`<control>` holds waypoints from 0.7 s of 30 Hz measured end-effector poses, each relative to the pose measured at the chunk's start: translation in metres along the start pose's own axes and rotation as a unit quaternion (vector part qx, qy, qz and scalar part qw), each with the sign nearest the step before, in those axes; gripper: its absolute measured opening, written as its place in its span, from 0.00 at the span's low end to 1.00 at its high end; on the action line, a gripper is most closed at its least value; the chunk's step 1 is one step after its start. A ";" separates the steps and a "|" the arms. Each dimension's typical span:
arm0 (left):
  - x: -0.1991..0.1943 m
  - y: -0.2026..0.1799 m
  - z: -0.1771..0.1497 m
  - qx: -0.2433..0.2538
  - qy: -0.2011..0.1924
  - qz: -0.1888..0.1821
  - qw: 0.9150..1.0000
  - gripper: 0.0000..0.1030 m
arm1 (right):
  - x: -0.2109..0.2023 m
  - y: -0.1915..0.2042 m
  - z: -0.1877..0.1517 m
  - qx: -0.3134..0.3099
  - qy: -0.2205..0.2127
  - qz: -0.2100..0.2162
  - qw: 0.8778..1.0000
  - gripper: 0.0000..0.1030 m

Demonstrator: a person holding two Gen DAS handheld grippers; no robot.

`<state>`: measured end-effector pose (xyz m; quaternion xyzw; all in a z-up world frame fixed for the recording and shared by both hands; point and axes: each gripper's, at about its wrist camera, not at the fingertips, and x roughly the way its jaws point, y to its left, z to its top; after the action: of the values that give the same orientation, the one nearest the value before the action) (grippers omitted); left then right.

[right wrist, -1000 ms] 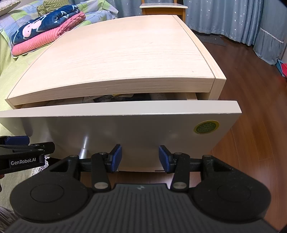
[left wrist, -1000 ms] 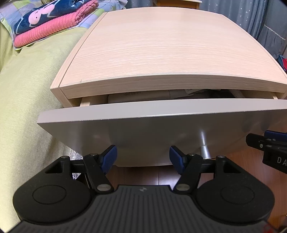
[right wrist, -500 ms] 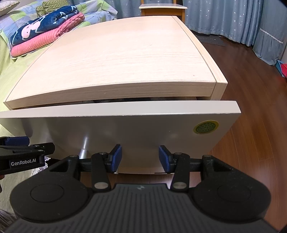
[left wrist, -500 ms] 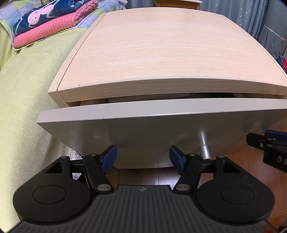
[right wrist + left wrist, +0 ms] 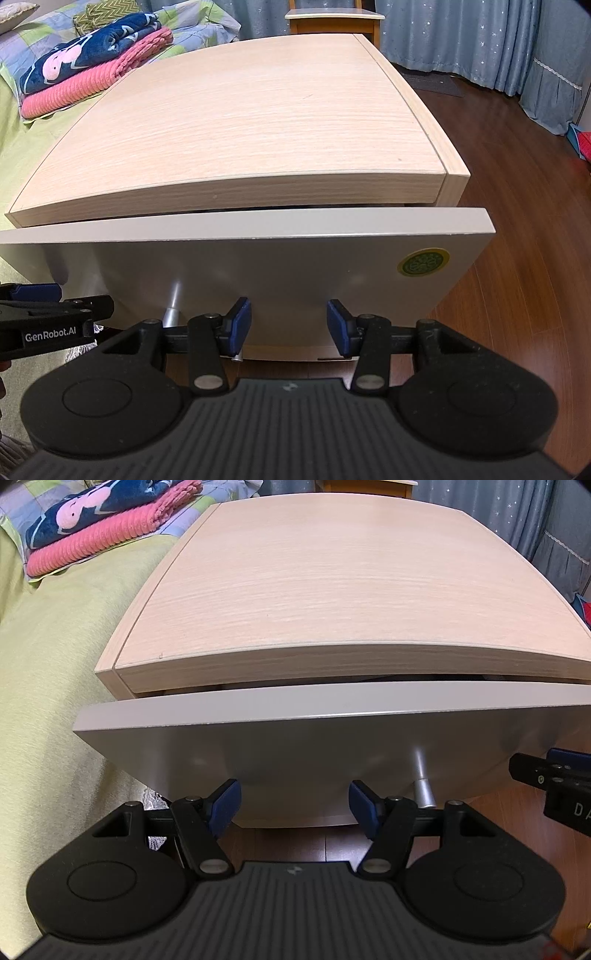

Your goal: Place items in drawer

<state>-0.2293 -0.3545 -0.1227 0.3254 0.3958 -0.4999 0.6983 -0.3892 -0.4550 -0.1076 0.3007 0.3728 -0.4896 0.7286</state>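
Grey-fronted wooden drawer [image 5: 332, 746] nearly shut
We hold both the left gripper [image 5: 294, 805] and the right gripper [image 5: 289, 322] spread, empty (only a thin gap shows).

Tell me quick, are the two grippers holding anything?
Left gripper: open, holding nothing, fingers at the drawer front.
Right gripper: open, holding nothing.
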 end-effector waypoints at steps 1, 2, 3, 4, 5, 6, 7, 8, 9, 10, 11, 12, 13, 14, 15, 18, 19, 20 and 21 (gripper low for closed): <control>0.000 0.000 0.001 0.000 0.000 0.000 1.000 0.64 | 0.000 0.000 0.001 0.001 0.000 0.000 1.000 0.40; 0.000 -0.001 0.002 0.000 0.000 0.000 1.000 0.64 | 0.000 0.000 0.000 0.001 0.000 0.000 1.000 0.40; 0.000 -0.001 0.003 0.000 0.000 0.000 1.000 0.64 | 0.001 0.001 0.001 0.002 0.000 0.000 1.000 0.40; 0.000 -0.001 0.004 0.000 0.000 0.000 1.000 0.64 | 0.001 0.001 0.001 0.002 0.000 -0.001 1.000 0.40; 0.000 -0.001 0.005 0.000 0.000 -0.001 1.000 0.64 | 0.001 0.001 0.002 0.004 0.000 -0.001 1.000 0.40; 0.002 0.000 0.010 0.000 0.000 -0.001 1.000 0.64 | 0.002 0.001 0.002 0.004 0.001 -0.002 1.000 0.40; 0.005 0.003 0.017 0.001 0.001 0.000 1.000 0.64 | 0.002 0.001 0.002 0.004 0.000 -0.002 1.000 0.40; 0.006 0.003 0.019 0.002 0.001 0.000 1.000 0.64 | 0.002 0.001 0.003 0.004 0.000 -0.002 1.000 0.40; 0.007 0.003 0.019 0.002 0.000 0.000 1.000 0.64 | 0.003 0.001 0.003 0.004 0.000 -0.002 1.000 0.40; 0.007 0.005 0.019 0.003 0.000 0.000 1.000 0.64 | 0.003 0.001 0.003 0.004 0.000 -0.001 1.000 0.40; 0.008 0.005 0.020 0.003 0.000 0.001 1.000 0.64 | 0.003 0.000 0.003 0.005 0.000 -0.001 1.000 0.40; 0.009 0.005 0.022 0.003 0.000 0.001 1.000 0.64 | 0.003 0.001 0.003 0.005 0.000 -0.001 1.000 0.40; 0.010 0.006 0.023 0.003 0.000 0.001 1.000 0.64 | 0.004 0.001 0.004 0.004 0.000 -0.002 1.000 0.40; 0.011 0.006 0.025 0.003 0.000 0.001 1.000 0.64 | 0.004 0.001 0.004 0.004 0.000 -0.002 1.000 0.40; 0.011 0.007 0.026 0.003 0.000 0.001 1.000 0.64 | 0.005 0.001 0.004 0.004 0.000 -0.002 1.000 0.40; 0.015 0.015 0.027 0.004 0.000 0.000 1.000 0.64 | 0.005 0.000 0.005 0.005 -0.001 -0.002 1.000 0.40; 0.015 0.016 0.029 0.004 0.000 0.000 1.000 0.64 | 0.005 0.000 0.005 0.005 -0.001 -0.002 1.000 0.40; 0.016 0.017 0.030 0.004 0.000 -0.001 1.000 0.64 | 0.005 0.000 0.005 0.005 -0.001 -0.002 1.000 0.40; 0.016 0.017 0.032 0.004 0.000 -0.001 1.000 0.64 | 0.005 0.000 0.005 0.005 -0.001 -0.002 1.000 0.40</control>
<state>-0.2025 -0.3834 -0.1209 0.3276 0.3942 -0.5018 0.6968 -0.3869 -0.4619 -0.1093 0.3035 0.3702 -0.4930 0.7265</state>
